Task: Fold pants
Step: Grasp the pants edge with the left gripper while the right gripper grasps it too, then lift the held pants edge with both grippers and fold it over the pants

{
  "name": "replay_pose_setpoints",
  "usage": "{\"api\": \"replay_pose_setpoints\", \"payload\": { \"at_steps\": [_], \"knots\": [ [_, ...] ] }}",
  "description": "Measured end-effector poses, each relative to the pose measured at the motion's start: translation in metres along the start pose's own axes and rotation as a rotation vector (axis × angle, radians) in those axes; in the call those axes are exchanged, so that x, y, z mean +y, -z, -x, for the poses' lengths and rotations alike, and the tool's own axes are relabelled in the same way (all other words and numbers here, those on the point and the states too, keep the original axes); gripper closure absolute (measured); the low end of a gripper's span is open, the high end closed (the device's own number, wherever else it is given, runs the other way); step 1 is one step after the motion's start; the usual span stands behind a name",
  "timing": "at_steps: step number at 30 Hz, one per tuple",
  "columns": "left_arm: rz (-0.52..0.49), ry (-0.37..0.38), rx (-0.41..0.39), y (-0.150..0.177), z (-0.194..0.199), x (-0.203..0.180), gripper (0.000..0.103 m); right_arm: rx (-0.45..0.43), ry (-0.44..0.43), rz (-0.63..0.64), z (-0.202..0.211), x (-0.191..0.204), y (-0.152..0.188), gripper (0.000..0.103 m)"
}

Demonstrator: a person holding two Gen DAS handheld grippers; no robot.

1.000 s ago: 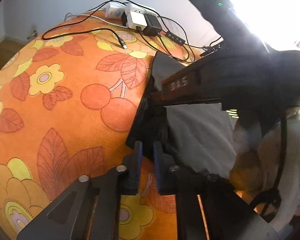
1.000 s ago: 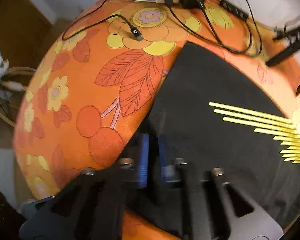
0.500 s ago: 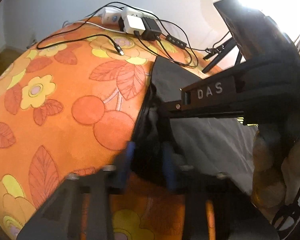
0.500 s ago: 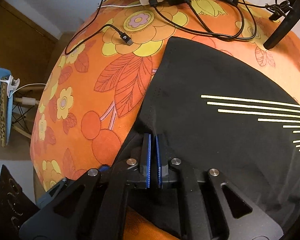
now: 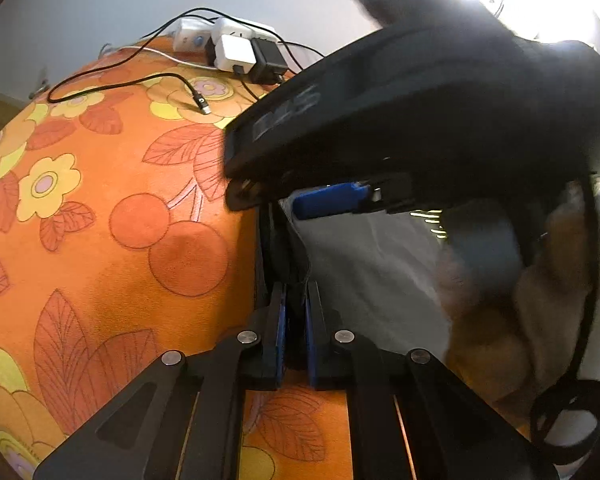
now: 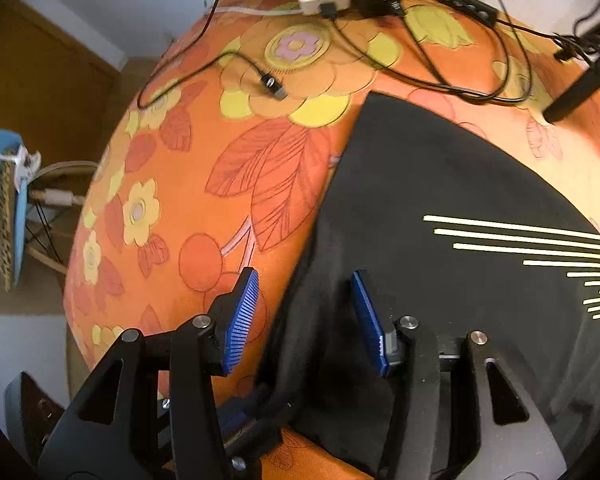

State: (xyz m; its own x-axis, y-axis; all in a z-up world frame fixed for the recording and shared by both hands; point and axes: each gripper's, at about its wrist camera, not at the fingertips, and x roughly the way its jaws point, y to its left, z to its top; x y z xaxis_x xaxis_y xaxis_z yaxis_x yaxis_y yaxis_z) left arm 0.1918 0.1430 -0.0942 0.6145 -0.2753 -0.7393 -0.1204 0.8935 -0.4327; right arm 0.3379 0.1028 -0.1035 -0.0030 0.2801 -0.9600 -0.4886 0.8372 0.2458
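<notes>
On the orange flowered tabletop (image 6: 188,184) lie the black pants (image 6: 440,208) with yellow stripes. The left gripper (image 5: 295,320) has its jaws pinched tight on the pants' edge. The right gripper (image 6: 304,316) has its jaws wide apart over that same edge, holding nothing.

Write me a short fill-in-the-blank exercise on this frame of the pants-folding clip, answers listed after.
1. The right gripper is ____, its blue pads spread apart above the edge of the black pants.
2. The left gripper is ____ on a fold of the pants.
3. The stripes printed on the pants are ____.
4. The pants lie on an ____ floral cloth.

Answers: open; shut; yellow; orange
</notes>
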Motion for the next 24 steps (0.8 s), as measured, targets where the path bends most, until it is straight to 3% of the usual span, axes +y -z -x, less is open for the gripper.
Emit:
{"api": "replay_pose_setpoints", "payload": {
  "at_steps": [3, 5, 6, 8, 13, 19, 24],
  "knots": [
    [-0.009, 0.0, 0.001, 0.001, 0.0, -0.002, 0.096, 0.012, 0.052, 0.038, -0.005, 0.006, 0.002, 0.059],
    [-0.021, -0.012, -0.002, 0.002, 0.001, -0.004, 0.096, 0.009, 0.082, 0.043, -0.005, 0.004, 0.003, 0.09],
    [-0.028, -0.021, -0.005, 0.002, 0.001, -0.005, 0.096, 0.011, 0.082, 0.034, -0.004, 0.001, 0.002, 0.092],
    [-0.053, -0.045, -0.019, 0.003, 0.004, -0.009, 0.096, 0.011, 0.046, 0.003, -0.002, -0.009, 0.002, 0.095],
    [-0.089, -0.104, -0.012, 0.005, 0.0, -0.015, 0.066, -0.008, 0.015, -0.012, 0.003, -0.019, 0.008, 0.096],
    [-0.075, -0.187, -0.017, 0.003, -0.008, -0.012, 0.056, -0.033, -0.016, -0.039, 0.008, -0.025, 0.01, 0.096],
    [-0.044, -0.197, -0.013, 0.002, -0.011, -0.005, 0.055, -0.055, -0.052, -0.062, 0.014, -0.029, 0.011, 0.097]
  ]
}}
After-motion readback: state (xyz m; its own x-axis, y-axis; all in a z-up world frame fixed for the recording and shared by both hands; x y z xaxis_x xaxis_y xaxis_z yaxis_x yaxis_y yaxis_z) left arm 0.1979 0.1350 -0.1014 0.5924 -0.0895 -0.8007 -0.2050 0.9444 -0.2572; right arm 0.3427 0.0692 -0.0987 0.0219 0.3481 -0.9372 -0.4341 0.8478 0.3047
